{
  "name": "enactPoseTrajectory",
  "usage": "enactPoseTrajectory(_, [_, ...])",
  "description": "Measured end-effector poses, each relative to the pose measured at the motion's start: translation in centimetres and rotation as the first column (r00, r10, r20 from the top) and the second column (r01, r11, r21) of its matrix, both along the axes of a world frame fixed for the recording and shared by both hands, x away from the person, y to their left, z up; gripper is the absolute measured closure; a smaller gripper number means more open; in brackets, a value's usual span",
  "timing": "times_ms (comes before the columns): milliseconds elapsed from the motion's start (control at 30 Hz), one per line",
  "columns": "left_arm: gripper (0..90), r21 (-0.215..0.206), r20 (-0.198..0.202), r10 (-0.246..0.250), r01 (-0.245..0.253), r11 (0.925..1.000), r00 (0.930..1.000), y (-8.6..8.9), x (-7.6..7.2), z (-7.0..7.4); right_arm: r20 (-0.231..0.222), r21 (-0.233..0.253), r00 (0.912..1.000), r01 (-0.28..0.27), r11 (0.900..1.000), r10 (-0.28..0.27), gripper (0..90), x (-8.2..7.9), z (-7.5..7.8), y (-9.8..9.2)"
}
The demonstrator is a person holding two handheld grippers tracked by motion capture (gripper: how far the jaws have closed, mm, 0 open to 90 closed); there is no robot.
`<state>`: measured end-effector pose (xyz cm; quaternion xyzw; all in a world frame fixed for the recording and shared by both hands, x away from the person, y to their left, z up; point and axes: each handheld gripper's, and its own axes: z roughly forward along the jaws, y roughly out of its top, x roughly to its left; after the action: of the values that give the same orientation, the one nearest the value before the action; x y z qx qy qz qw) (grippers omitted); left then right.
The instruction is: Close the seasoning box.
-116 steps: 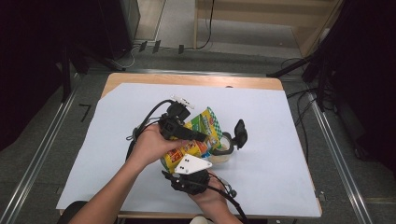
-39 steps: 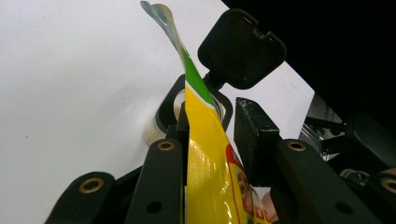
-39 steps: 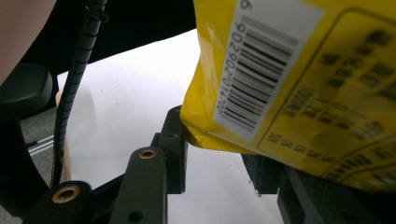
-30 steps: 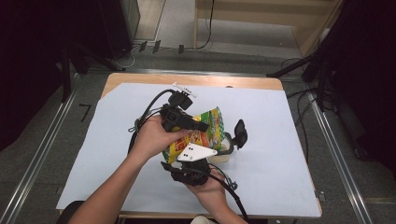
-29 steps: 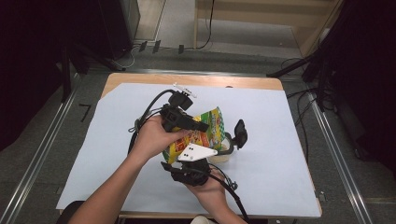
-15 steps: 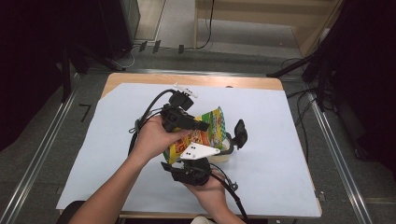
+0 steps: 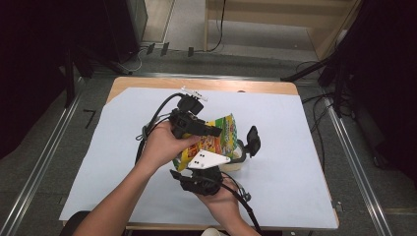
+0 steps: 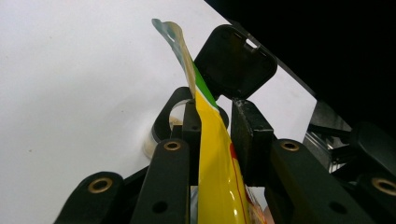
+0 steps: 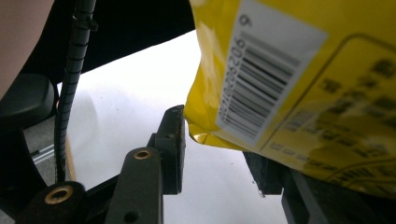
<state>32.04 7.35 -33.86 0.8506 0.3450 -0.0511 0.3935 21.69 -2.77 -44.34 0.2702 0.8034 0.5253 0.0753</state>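
A: Position of the yellow snack bag [image 7: 212,140] to be recorded.

B: It is held up above the white-covered bench [image 7: 295,162], near the middle, tilted over a clear container [image 7: 235,162] whose black lid [image 7: 253,139] is hinged up beside it.

A: Left gripper [image 7: 215,132]?

B: Its jaws are clenched on the bag's edge; in the left gripper view the yellow film [image 8: 212,158] is seen pinched between both pads, with the container's rim and raised lid [image 8: 236,65] beyond.

A: Right gripper [image 7: 194,173]?

B: It is held just below the bag. In the right gripper view its jaws are spread apart; the barcoded bottom corner [image 9: 280,84] hangs above the gap, covering the right jaw. Contact cannot be determined.
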Motion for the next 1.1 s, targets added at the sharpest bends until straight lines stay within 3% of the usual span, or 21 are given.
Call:
enactPoseTrajectory(167, [76.4, -0.014, 0.032, 0.001, 0.000, 0.9999, 0.9995, -0.29, -0.27, 0.32, 0.007, -0.005, 1.0000, 0.005, 1.000, -0.005, 60.5, 0.03, 0.06, 0.05])
enactPoseTrajectory(333, [76.0, -0.018, 0.027, -0.007, 0.007, 0.9998, 0.9996, -0.36, -0.21, 0.27, 0.012, 0.016, 0.9998, 0.015, 1.000, -0.015, 66.1, 0.02, -0.15, -0.18])
enactPoseTrajectory(767, [76.2, -0.031, 0.007, 0.001, -0.001, 0.9995, 1.0000, 0.09, 0.29, 0.16, 0.034, -0.012, 0.9992, 0.022, 1.000, -0.022, 66.1, 0.11, -0.05, -0.16])
enactPoseTrajectory(1100, [76.7, -0.028, 0.024, 0.009, -0.009, 0.9996, 0.9997, 0.39, 0.22, 0.49, 0.040, -0.001, 0.9990, 0.021, 1.000, -0.021, 65.6, 0.12, 0.17, -0.03])
